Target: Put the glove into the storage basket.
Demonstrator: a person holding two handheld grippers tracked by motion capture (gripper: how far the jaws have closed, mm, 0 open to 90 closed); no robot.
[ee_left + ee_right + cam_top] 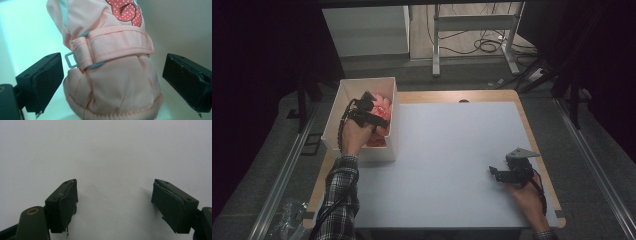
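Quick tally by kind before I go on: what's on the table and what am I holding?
Pink mitten, in the box: 1 seen
White box: 1
Tools: 2, left tool open around the mitten, right tool open over the white table
Total: 4

Peach-pink padded mitten (112, 82) with wrist strap and metal buckle, red polka-dot patch near its top, lying inside an open white box (393, 120)

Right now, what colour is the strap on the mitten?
Pale peach-pink, like the mitten itself. The strap shows best in the left gripper view.
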